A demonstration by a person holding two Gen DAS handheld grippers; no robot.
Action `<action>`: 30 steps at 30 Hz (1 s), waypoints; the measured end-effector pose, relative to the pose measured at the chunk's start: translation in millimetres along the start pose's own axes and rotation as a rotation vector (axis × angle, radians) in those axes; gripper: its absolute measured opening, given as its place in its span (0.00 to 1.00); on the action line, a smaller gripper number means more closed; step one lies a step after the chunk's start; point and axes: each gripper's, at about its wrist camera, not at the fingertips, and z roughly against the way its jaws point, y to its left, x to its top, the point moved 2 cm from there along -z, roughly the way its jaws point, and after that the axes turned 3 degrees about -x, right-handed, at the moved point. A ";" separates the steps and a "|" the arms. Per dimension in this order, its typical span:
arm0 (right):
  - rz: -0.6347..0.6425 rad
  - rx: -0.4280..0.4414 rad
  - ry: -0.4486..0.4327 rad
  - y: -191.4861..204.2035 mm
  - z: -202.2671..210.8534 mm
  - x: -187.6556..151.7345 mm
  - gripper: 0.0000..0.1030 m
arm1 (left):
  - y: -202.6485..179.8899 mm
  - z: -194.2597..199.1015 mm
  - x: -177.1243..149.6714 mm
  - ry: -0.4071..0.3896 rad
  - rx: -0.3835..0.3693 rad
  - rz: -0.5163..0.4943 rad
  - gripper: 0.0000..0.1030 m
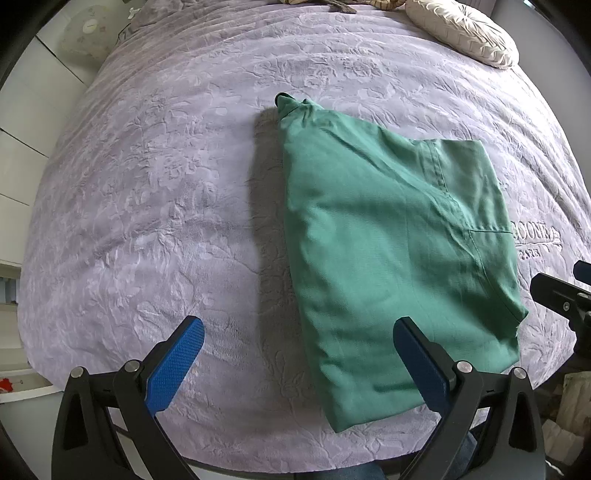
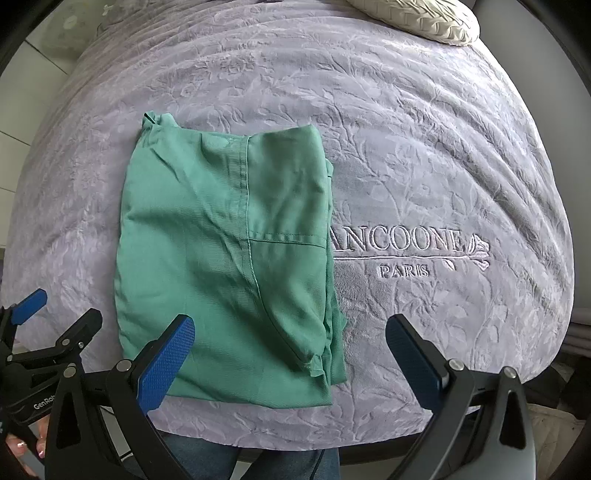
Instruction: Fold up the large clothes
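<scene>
Both my left hand-held gripper (image 1: 299, 363) and right hand-held gripper (image 2: 290, 360) gape empty; I'd pinch the folded green cotton garment's (image 2: 225, 243) near corners evenly.

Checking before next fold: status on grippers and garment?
Left gripper open, empty, above bed. Right gripper open, empty. Green garment lies folded on purple bedspread, untouched. Cream pillow at far edge, clear of garment.

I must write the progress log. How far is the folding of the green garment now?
Done: the green garment lies on the purple bedspread as a compact, layered rectangle, seams on top. In hand: nothing; the left gripper and right gripper are both open, above the bed, holding no cloth. Left: perhaps one tidy-up, since one far corner bunches and layers stick out along one side.
</scene>
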 end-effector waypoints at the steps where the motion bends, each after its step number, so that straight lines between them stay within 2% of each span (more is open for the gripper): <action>1: -0.001 0.001 0.000 0.0 0.2 -0.2 1.00 | 0.3 -0.1 0.1 0.000 0.000 0.000 1.00; 30: -0.001 0.001 0.000 0.5 1.4 -2.2 1.00 | -0.8 0.6 -0.7 0.001 0.001 0.002 1.00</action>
